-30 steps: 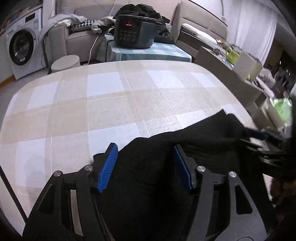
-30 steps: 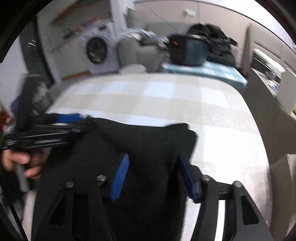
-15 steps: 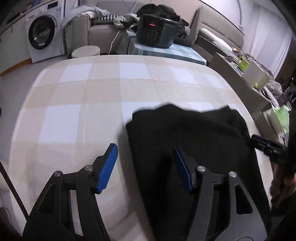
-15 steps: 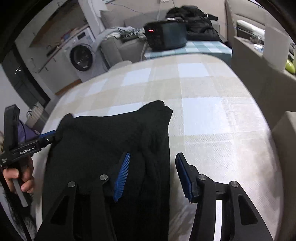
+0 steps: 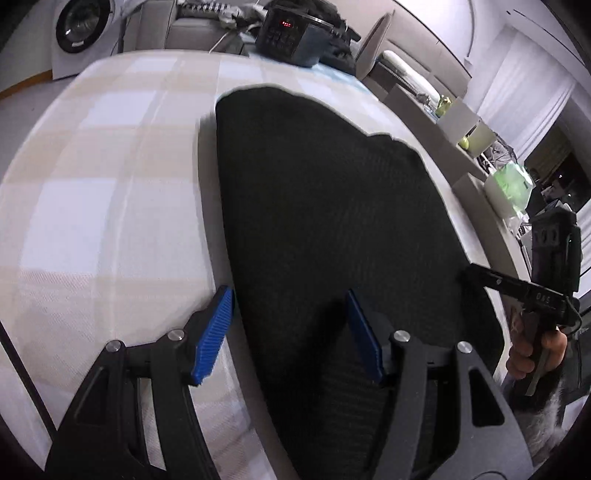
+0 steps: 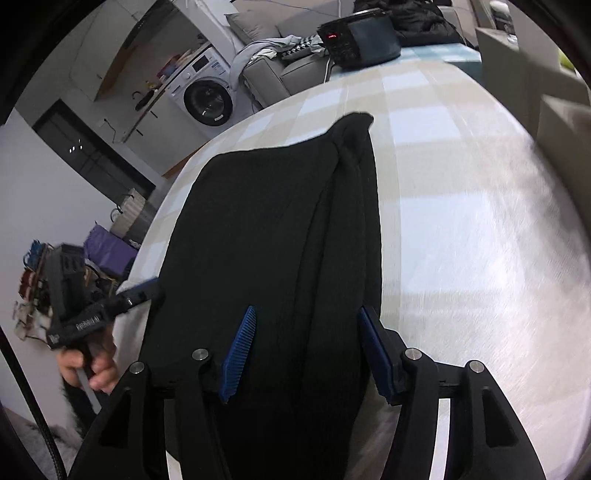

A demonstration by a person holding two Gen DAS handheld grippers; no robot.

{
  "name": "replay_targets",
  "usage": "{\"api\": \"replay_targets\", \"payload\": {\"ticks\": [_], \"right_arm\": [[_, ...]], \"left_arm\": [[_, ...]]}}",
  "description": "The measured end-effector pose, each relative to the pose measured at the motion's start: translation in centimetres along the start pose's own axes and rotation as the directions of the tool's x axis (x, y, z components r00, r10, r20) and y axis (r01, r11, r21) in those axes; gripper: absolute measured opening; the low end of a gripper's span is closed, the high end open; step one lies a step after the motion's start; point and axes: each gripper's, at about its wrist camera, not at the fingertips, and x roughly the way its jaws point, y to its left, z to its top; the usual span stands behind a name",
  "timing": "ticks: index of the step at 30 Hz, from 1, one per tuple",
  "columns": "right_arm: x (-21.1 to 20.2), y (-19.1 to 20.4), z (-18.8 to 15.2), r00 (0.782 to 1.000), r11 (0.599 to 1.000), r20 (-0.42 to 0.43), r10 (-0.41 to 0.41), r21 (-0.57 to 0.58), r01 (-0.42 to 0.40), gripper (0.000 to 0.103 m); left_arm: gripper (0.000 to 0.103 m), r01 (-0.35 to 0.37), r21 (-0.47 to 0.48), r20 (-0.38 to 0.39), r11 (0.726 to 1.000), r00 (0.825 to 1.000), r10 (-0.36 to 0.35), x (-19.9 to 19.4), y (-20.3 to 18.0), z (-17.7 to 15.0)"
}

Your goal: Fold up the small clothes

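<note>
A black knit garment (image 5: 325, 184) lies flat on the checked tablecloth (image 5: 92, 184), with its right side doubled into long folds (image 6: 347, 221). My left gripper (image 5: 288, 299) hovers open at the garment's near left corner: one blue pad is over bare cloth of the table, the other over the garment. My right gripper (image 6: 307, 312) is over the near right edge. Its jaws are opening, the folded edge lies between the pads, and neither pad presses on it. Each gripper shows in the other's view, the right gripper (image 5: 476, 273) and the left gripper (image 6: 144, 290), both at the garment's near corners.
A black cooker (image 5: 288, 33) stands on a small table beyond the far edge, next to a grey sofa (image 6: 266, 70) and a washing machine (image 6: 207, 99). A low cabinet with boxes (image 5: 461, 122) runs along the table's right side. A hand (image 6: 92, 369) grips the left gripper's handle.
The garment, first bunched between both pairs of pads, now lies spread out flat and let go. Both grippers drew back to its near corners, and the right pads stand wider apart.
</note>
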Motion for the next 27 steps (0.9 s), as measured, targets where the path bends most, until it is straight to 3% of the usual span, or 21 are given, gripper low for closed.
{"api": "replay_targets", "payload": {"ticks": [3,5,10,13,16,17,21,27], "right_arm": [[-0.1,0.5,-0.5,1.000,1.000,0.012,0.012,-0.024,-0.012,0.059],[0.1,0.7,-0.7,0.999,0.998,0.008,-0.037,-0.045,0.037,0.059],[-0.1,1.1,-1.9,0.993,0.989,0.016,-0.120,-0.086,0.121,0.059],[0.0,1.0,-2.2,0.992,0.988,0.041,-0.121,-0.087,0.124,0.058],[0.6,1.4,-2.3,0.996,0.991,0.048,-0.076,-0.107,0.081,0.033],[0.8,1.8,-2.4,0.995,0.988,0.055,-0.086,-0.123,0.092,0.030],[1.7,2.7,-1.4,0.994,0.985,0.056,-0.093,-0.143,0.100,0.025],[3.7,3.1,1.2,0.992,0.986,0.063,-0.112,-0.119,0.119,0.025]], "left_arm": [[0.047,0.017,-0.012,-0.005,1.000,1.000,-0.017,0.0,-0.1,-0.4],[0.041,0.006,-0.012,-0.007,1.000,1.000,-0.006,0.0,0.1,-0.6],[0.040,0.011,-0.023,-0.006,1.000,1.000,-0.011,-0.4,0.7,-0.7],[0.038,0.021,-0.024,0.003,0.999,1.000,-0.021,-0.4,0.9,-0.6],[0.029,0.024,-0.031,0.017,0.999,1.000,-0.024,-0.1,1.2,-0.1],[0.028,0.025,-0.030,0.018,0.999,1.000,-0.024,0.0,1.2,0.1],[0.024,-0.007,-0.008,0.037,1.000,0.999,0.007,0.5,1.0,1.5],[0.024,-0.061,-0.007,0.043,0.998,0.997,0.062,2.8,1.9,6.0]]}}
